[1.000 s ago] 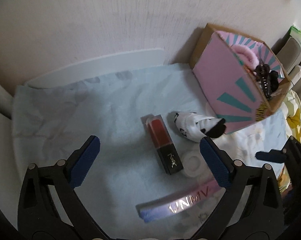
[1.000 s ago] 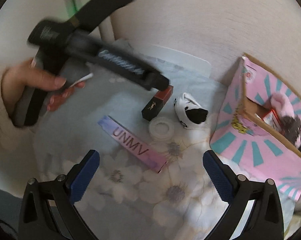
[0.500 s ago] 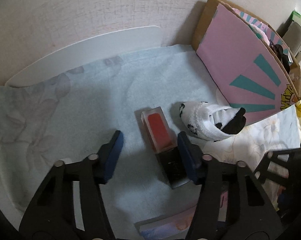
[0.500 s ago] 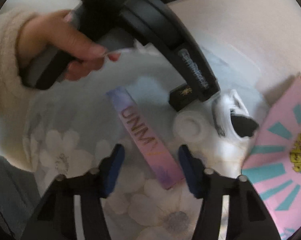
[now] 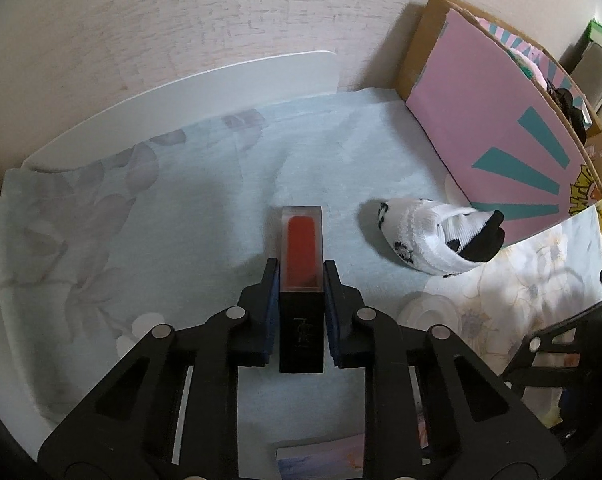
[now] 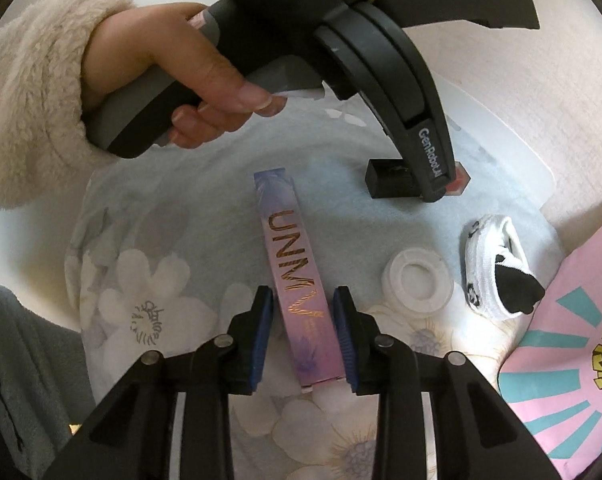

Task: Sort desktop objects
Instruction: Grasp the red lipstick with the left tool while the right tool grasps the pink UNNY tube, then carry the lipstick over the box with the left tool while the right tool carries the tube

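Floral cloth (image 5: 181,208) lies bare left of the lipstick (image 5: 301,276), which the left gripper (image 5: 301,300) pinches. Right gripper (image 6: 303,332), jaws just closing, straddles the long box (image 6: 297,280) below it, left pad apart; sock (image 5: 437,236) right.

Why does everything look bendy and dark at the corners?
Both wrist views are fisheye: in the left view the white board bows and the corners go black; in the right view the pink box curves. Both are sharp, softly lit, with no glare.
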Demonstrator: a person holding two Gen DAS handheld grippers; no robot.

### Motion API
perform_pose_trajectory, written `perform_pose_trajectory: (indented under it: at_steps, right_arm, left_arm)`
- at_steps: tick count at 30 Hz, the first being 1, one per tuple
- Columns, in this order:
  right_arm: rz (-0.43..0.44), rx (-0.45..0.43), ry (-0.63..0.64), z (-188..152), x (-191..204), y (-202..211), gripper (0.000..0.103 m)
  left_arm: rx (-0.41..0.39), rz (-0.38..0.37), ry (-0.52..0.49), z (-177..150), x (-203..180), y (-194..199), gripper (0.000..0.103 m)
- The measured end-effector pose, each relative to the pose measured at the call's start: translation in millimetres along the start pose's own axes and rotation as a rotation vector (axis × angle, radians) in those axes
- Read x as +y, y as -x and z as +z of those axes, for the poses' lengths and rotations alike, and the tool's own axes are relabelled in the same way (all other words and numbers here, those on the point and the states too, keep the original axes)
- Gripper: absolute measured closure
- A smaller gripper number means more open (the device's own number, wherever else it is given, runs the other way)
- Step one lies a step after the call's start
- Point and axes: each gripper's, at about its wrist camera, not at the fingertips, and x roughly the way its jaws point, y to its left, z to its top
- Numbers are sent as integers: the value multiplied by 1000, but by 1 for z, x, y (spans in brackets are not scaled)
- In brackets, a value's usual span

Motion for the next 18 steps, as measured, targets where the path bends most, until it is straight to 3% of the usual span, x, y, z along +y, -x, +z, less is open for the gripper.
perform_pose_trajectory:
  at_steps: [9, 17, 18]
  right_arm:
    - [-20, -3, -37, 4, 9, 1, 82]
    - [-22, -23, -125, 22, -6, 30, 82]
    - [-28, -26, -129, 25, -9, 36, 82]
  left_arm:
    - [-24, -6, 18, 0, 3, 17, 85]
    - [-92, 22, 71, 26, 9, 69, 85]
    - [-102, 25, 76, 17, 8, 79, 85]
